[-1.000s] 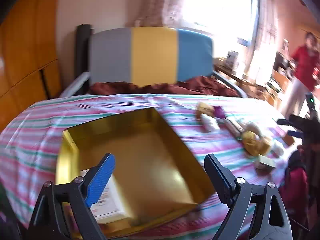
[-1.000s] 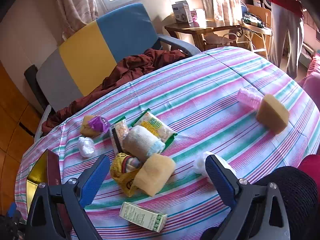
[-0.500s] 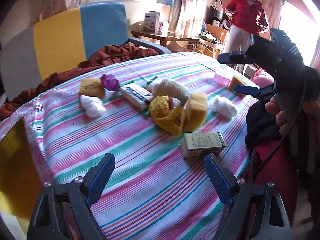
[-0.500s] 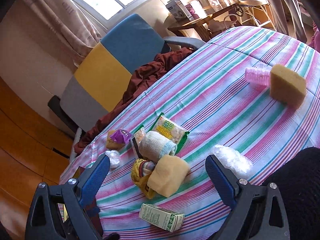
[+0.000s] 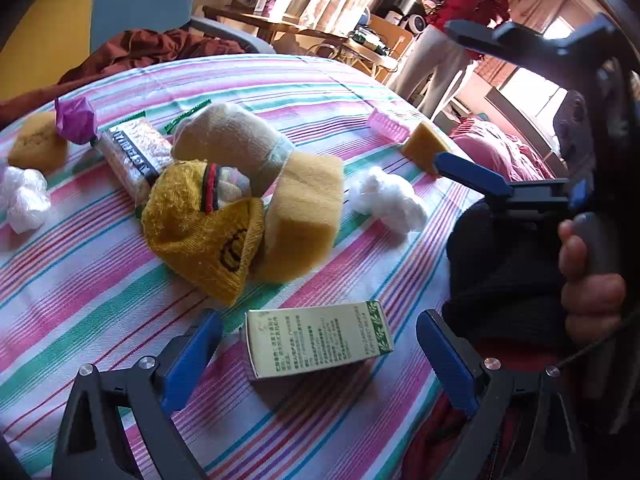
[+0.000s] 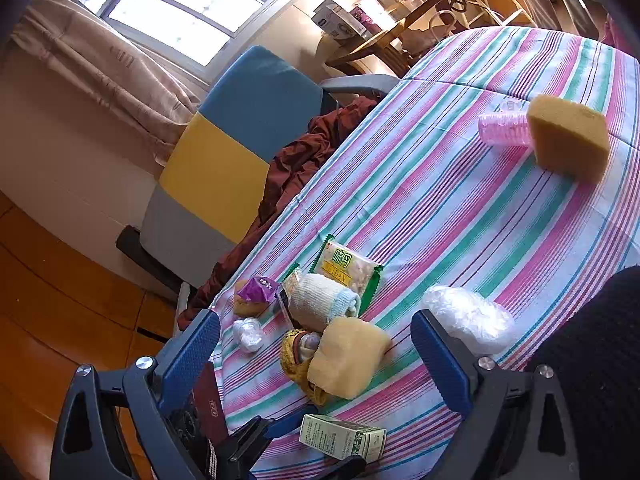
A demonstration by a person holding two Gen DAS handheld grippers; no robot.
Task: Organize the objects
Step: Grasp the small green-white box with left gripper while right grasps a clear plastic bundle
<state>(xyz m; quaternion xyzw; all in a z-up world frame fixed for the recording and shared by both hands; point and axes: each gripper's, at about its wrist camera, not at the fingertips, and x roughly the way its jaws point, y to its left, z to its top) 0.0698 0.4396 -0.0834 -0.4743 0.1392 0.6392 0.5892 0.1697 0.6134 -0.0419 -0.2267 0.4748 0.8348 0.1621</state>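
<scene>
A small green-and-white carton (image 5: pixel 316 340) lies flat on the striped tablecloth (image 5: pixel 100 280), also seen as the carton (image 6: pixel 342 438) in the right wrist view. My left gripper (image 5: pixel 318 326) hovers over it with one finger on each side; its jaws are opening and the pads do not touch the carton. Behind it sit a yellow knit sock (image 5: pixel 204 232), a tan sponge (image 5: pixel 304 216) and a rolled beige sock (image 5: pixel 232 140). My right gripper (image 6: pixel 312 320) is open with nothing between its fingers, above the table's near edge, and appears at the right as the right gripper (image 5: pixel 476 108).
A snack packet (image 5: pixel 132 152), purple wrapper (image 5: pixel 76 118), small sponge (image 5: pixel 36 140), white plastic wads (image 5: pixel 388 196), pink roller (image 6: pixel 504 130) and another sponge (image 6: pixel 568 136) lie scattered. A striped chair (image 6: pixel 224 160) holds dark red cloth. A person (image 5: pixel 460 12) stands at the back.
My left gripper swung right from the gold box to the pile, then came down close over the small carton, its jaws wider. The right gripper rolled and shifted slightly.
</scene>
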